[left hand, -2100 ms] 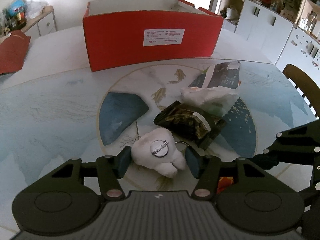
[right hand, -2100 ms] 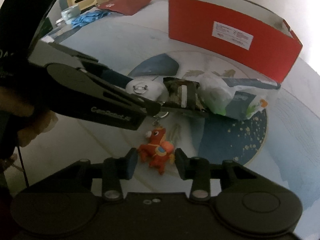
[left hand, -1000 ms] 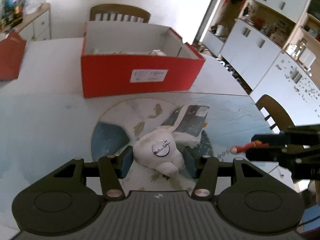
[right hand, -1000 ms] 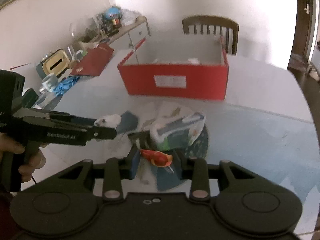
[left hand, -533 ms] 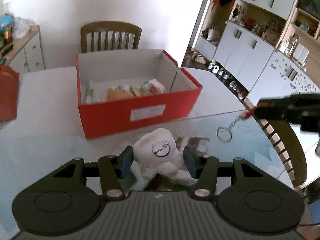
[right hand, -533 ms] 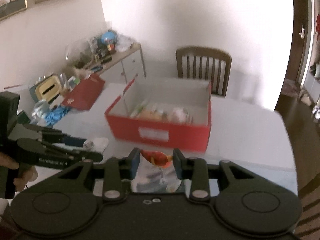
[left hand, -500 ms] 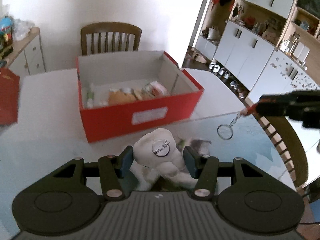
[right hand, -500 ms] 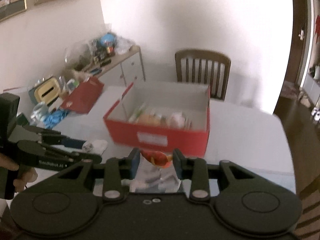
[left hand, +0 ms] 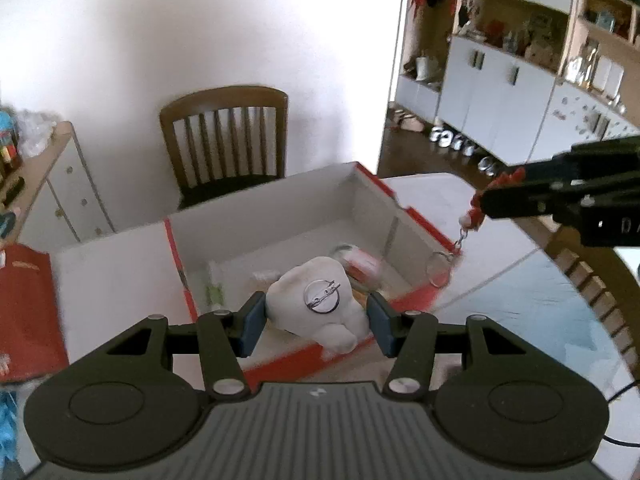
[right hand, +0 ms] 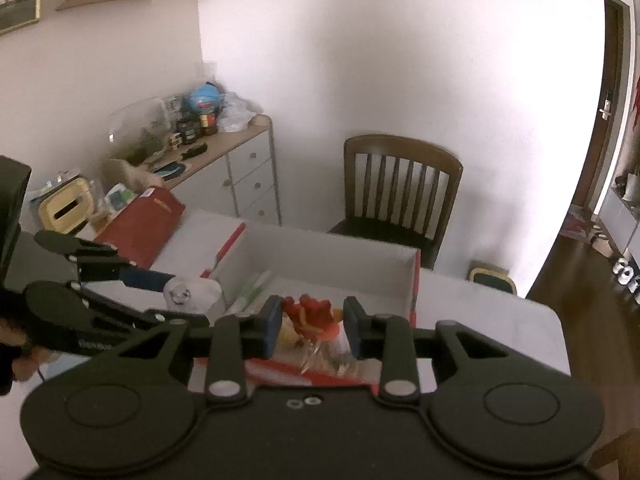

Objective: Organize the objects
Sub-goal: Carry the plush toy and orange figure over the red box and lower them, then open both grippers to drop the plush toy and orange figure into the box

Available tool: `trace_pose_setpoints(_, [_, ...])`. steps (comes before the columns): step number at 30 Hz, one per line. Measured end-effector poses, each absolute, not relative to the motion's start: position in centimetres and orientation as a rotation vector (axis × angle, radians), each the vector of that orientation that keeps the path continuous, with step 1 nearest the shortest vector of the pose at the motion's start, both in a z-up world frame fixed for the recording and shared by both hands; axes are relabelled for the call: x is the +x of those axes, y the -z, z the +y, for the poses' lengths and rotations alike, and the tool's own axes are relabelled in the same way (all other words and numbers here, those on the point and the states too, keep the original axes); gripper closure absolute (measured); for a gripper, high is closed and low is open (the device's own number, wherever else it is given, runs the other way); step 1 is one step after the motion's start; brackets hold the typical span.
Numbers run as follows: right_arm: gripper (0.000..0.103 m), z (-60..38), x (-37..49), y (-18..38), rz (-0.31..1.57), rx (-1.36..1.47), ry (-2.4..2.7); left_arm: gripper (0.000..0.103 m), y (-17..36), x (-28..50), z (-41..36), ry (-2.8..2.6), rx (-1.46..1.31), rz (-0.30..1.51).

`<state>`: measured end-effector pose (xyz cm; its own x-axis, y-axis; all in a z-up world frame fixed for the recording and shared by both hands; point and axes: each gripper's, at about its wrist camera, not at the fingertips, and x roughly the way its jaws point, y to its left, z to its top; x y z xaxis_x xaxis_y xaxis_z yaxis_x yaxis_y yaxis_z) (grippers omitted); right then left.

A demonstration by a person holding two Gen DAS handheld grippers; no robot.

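My left gripper (left hand: 316,316) is shut on a white tooth-shaped plush (left hand: 320,320) with a round metal pin on it, held over the near wall of the open red box (left hand: 260,232). My right gripper (right hand: 312,320) holds a small red and orange toy (right hand: 310,314) on a keychain above the box (right hand: 332,256). Its jaws are closing with the toy between the pads. In the left wrist view the right gripper (left hand: 496,190) reaches in from the right, and the key ring (left hand: 438,268) dangles over the box's right corner. The left gripper (right hand: 188,298) appears at left.
Several small items lie inside the box. A wooden chair (right hand: 400,184) stands behind the table. A red lid (left hand: 28,312) lies on the table at left, near a cluttered sideboard (right hand: 236,168). Another chair (left hand: 580,272) stands at the right, with white cabinets beyond.
Both grippers have risen and moved forward with their toys, from above the table's middle to over the red box. The packets on the table have dropped out of view.
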<state>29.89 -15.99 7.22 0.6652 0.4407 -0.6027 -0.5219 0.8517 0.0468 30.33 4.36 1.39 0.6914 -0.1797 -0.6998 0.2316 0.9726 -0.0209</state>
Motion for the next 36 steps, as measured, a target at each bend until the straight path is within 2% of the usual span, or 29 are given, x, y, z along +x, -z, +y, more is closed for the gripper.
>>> trace_pose_setpoints(16, [0.071, -11.5, 37.9, -2.6, 0.718, -0.118, -0.515, 0.049, 2.4, 41.4, 5.7, 0.151, 0.146, 0.844])
trace_pose_setpoints(36, [0.071, -9.6, 37.7, 4.6, 0.875, -0.212, -0.525, 0.049, 9.5, 46.4, 5.4, 0.143, 0.171, 1.009])
